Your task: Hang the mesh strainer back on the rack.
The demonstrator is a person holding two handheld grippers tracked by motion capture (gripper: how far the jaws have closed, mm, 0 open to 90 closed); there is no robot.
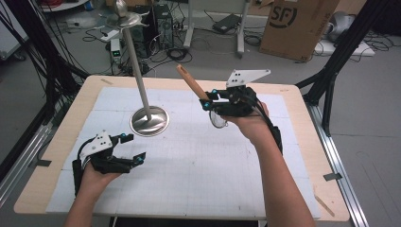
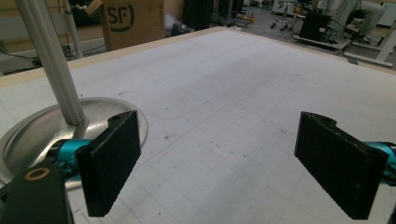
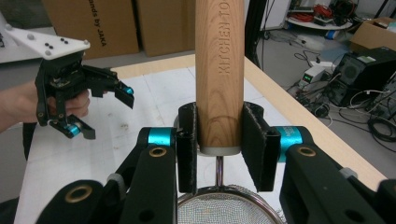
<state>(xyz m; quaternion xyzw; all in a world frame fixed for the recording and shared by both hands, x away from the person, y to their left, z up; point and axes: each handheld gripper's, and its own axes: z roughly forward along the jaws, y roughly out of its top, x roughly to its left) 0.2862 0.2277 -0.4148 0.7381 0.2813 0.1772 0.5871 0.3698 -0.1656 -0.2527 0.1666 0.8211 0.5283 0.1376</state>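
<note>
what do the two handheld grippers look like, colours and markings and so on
Both grippers, left and right, are black with blue accents at the finger joints. Each carries a pale grey three-cornered plate with small dark dots. The fingers are flat black textured pads. Brass-coloured eyelets sit in the linkages; black cables trail back.

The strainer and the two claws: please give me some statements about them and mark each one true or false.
1. The right claw is shut on the strainer's wooden handle. True.
2. The strainer hangs on the metal stand. False: it is held in the air, apart from the stand.
3. The left claw is open with nothing between its jaws. True.
4. The left claw grips the stand's pole. False: the pole stands beside it, untouched.
5. The strainer's mesh points up, above the handle. False: the handle points up and the mesh is below.
</note>
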